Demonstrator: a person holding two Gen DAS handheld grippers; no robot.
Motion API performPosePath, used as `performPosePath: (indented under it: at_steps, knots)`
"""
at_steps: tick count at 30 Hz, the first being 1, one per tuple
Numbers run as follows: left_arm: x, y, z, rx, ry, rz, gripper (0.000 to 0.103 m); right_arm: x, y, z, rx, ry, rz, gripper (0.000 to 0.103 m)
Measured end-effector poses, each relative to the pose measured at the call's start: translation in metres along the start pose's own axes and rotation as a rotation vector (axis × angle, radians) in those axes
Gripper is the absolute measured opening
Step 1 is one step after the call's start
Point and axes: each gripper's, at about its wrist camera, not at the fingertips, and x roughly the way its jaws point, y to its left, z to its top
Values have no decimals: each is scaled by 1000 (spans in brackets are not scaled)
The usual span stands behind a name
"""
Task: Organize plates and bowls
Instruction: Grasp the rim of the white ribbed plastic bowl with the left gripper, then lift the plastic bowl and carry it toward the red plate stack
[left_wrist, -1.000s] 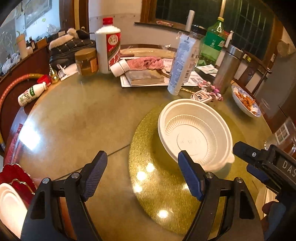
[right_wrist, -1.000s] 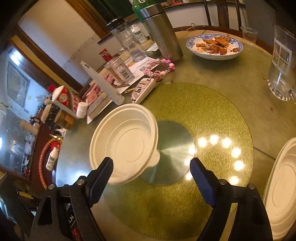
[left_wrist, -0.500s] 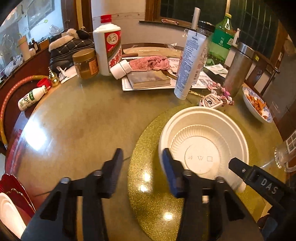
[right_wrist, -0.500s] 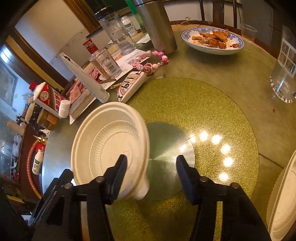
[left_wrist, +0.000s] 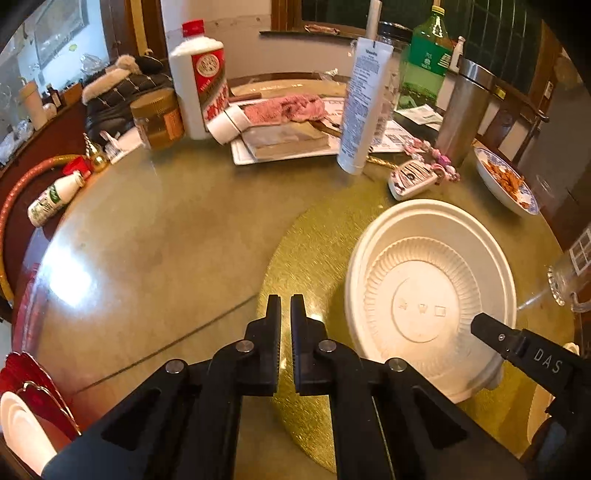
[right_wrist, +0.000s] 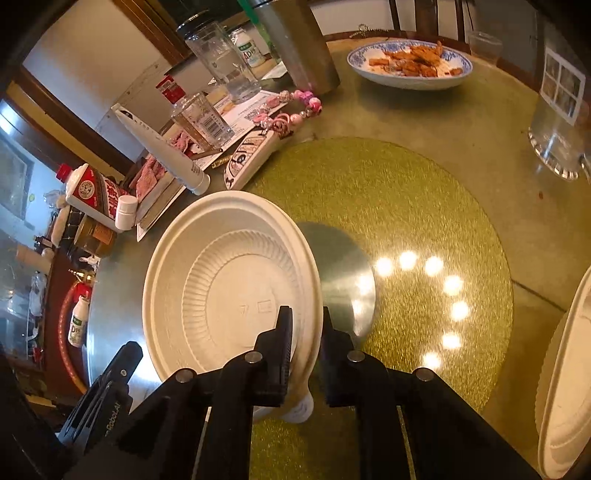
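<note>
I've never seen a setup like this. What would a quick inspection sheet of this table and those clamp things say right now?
Surface: round glass-topped table with a gold glittery round mat in the middle.
Job's things: white disposable bowl on the mat; another white dish at the right edge; red and white plates at the left edge.
Clutter: white liquor bottle, tube, steel flask, green bottle, blue-patterned dish of food, glass mug.
Grippers: left hand-held gripper shut on nothing; right hand-held gripper shut on the bowl's rim.
Cables: nothing seen.
Surroundings: wood-trimmed walls, chairs behind.
</note>
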Motion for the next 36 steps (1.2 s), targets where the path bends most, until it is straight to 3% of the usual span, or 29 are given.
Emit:
performPosePath:
  at_steps: [6, 12, 19, 20, 22, 23, 24, 25, 27, 30, 34, 35, 36]
  knots:
    - [5, -6, -5, 7, 66, -95, 1, -4, -7, -9, 15, 19, 27, 12]
    - [18, 1, -5, -68, 171, -185, 2, -7, -14, -11, 26, 32, 43, 13]
    - [13, -2, 0, -46, 167, -208, 4, -2, -20, -12, 34, 46, 59, 13]
    - [14, 0, 1, -49, 184, -226, 8, -2, -21, -12, 38, 48, 60, 13]
    - [14, 9, 5, -58, 218, -233, 40, -2, -24, -12, 42, 50, 57, 13]
    - [12, 19, 7, -93, 209, -244, 49, -2, -27, -11, 48, 50, 56, 13]
    - [9, 27, 8, -135, 190, -255, 68, -1, -28, -11, 49, 51, 57, 13]
    - [5, 34, 9, -175, 177, -270, 81, 0, -29, -10, 48, 53, 63, 13]
    - [-6, 40, 14, -213, 145, -292, 81, 1, -26, -11, 45, 60, 60, 14]
    - [-22, 23, 15, -145, 103, -331, 83, 0, -20, -12, 26, 62, 57, 13]
    - [-16, 1, 6, -51, 87, -278, 82, 0, -16, -12, 22, 62, 51, 13]
    - [-7, -2, 3, -36, 105, -260, 78, -1, -15, -12, 18, 62, 51, 13]
    - [1, -2, 0, -26, 129, -247, 52, -2, -14, -13, 15, 62, 49, 13]
